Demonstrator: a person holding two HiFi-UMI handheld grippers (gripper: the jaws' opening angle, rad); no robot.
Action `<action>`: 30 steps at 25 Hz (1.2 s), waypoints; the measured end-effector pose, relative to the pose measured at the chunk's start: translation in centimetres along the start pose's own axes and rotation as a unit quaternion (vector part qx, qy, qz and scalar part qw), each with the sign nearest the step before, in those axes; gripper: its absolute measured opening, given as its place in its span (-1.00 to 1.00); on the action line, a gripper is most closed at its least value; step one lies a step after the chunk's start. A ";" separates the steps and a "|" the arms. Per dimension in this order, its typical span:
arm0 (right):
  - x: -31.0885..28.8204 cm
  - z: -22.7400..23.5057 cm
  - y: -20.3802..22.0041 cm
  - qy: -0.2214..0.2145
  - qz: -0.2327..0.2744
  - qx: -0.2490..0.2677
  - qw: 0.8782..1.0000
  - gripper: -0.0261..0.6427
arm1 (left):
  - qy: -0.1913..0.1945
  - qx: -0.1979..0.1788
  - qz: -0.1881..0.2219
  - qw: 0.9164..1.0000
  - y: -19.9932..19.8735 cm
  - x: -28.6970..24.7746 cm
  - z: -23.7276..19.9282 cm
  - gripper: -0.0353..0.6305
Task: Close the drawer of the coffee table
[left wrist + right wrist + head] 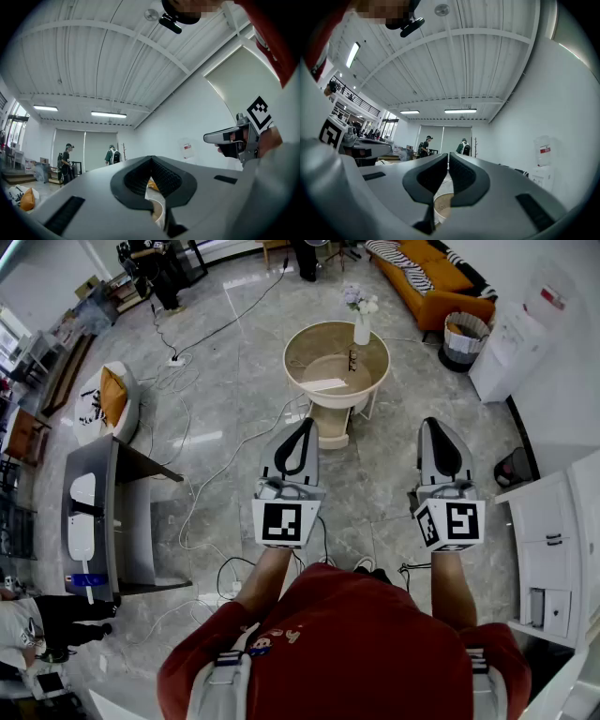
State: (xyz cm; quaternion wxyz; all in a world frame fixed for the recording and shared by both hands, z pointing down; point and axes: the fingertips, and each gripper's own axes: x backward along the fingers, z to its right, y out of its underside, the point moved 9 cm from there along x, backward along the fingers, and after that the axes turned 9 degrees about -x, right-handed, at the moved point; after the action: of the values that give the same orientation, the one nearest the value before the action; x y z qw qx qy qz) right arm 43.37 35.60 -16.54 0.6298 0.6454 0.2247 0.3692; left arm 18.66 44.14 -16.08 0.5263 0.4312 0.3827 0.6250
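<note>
A round beige coffee table (375, 345) stands a few steps ahead on the marble floor, with a white vase of flowers (361, 324) and a white sheet on top. Below its top, a beige drawer (330, 425) sticks out toward me. My left gripper (307, 424) and my right gripper (431, 422) are held side by side, short of the table and pointing at it. Both are shut with nothing between the pads. The left gripper view shows its jaws (151, 158) meeting at the tip; the right gripper's (446, 154) nearly touch. A slice of the table (440, 206) shows behind the jaws.
A grey side cabinet (103, 521) stands at my left and a white chair with an orange cushion (112, 399) beyond it. Cables (216, 474) cross the floor between me and the table. An orange sofa (436, 277), a basket (464, 338) and white cabinets (553, 549) line the right.
</note>
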 end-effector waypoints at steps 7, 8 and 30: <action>-0.4 -2.0 1.2 -0.002 -0.018 0.001 1.000 -0.84 | 0.003 0.002 -0.006 1.000 1.3 1.1 -1.4 -0.86; -0.5 -2.3 1.4 0.002 -0.016 -0.002 1.000 -0.84 | 0.004 0.005 -0.008 1.000 1.6 1.3 -1.6 -0.86; -9.5 12.8 7.1 -0.017 -0.021 -0.026 0.999 -0.84 | -0.041 -0.014 -0.046 0.998 5.2 -13.2 3.6 -0.86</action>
State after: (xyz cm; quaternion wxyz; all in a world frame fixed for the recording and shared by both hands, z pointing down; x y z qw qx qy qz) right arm 45.88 19.44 -10.57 0.6576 0.6303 0.2175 0.3507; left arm 21.34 30.41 -11.80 0.5757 0.4312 0.3716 0.5870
